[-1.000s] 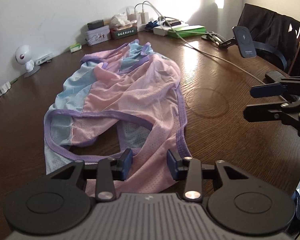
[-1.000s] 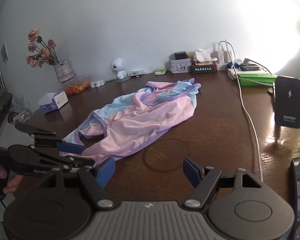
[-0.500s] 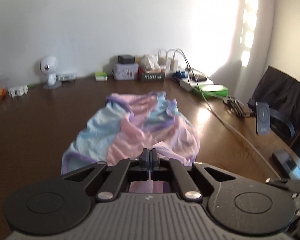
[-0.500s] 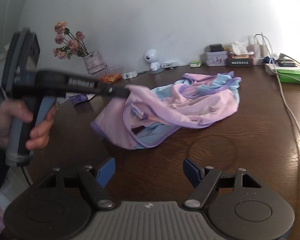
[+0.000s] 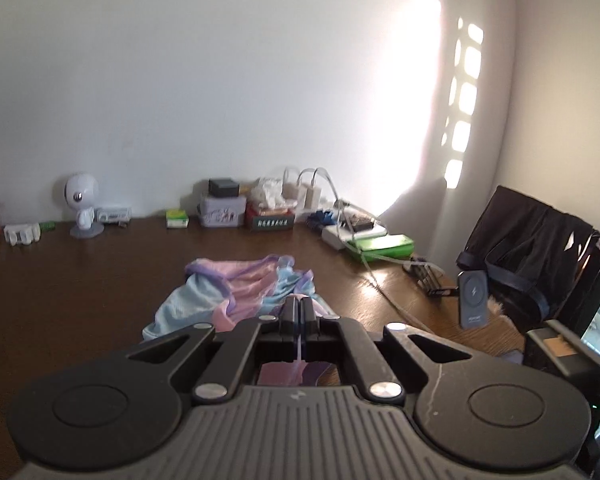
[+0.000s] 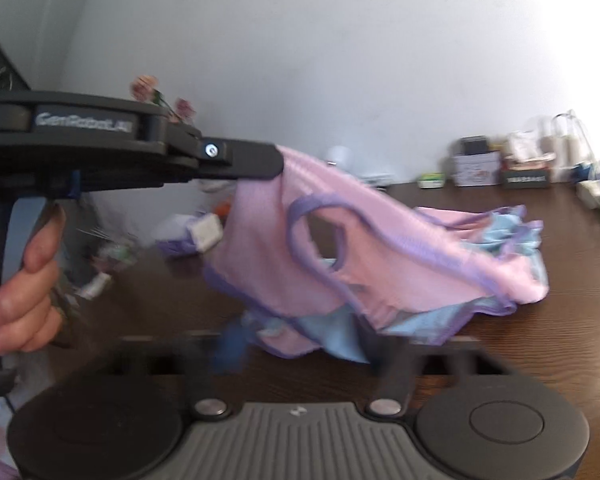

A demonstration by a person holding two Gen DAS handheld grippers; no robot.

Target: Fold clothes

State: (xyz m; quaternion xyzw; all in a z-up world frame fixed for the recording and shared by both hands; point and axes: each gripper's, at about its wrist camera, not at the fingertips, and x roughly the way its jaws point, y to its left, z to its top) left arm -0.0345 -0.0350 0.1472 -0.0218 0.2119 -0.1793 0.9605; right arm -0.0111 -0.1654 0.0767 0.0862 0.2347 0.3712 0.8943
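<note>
A pink and light-blue mesh garment (image 6: 380,248) with purple trim hangs lifted over the brown table (image 6: 540,340), its far end still on the wood. My left gripper (image 5: 299,308) is shut on the garment's near edge and holds it up; it shows in the right wrist view (image 6: 276,164) at upper left. In the left wrist view the garment (image 5: 236,292) trails away on the table (image 5: 100,272). My right gripper (image 6: 300,344) is blurred by motion, its fingers spread wide under the hanging cloth, holding nothing.
Along the wall stand a white camera figure (image 5: 82,208), small boxes (image 5: 224,210), chargers with cables (image 5: 312,196) and a green box (image 5: 384,246). A phone stand (image 5: 473,300) and a dark chair (image 5: 532,256) are at right. Flowers (image 6: 156,96) and a tissue box (image 6: 196,236) are at left.
My left gripper shut on the garment's near edge and lifted it well above the table. The right gripper moved in closer under the hanging cloth and stayed open.
</note>
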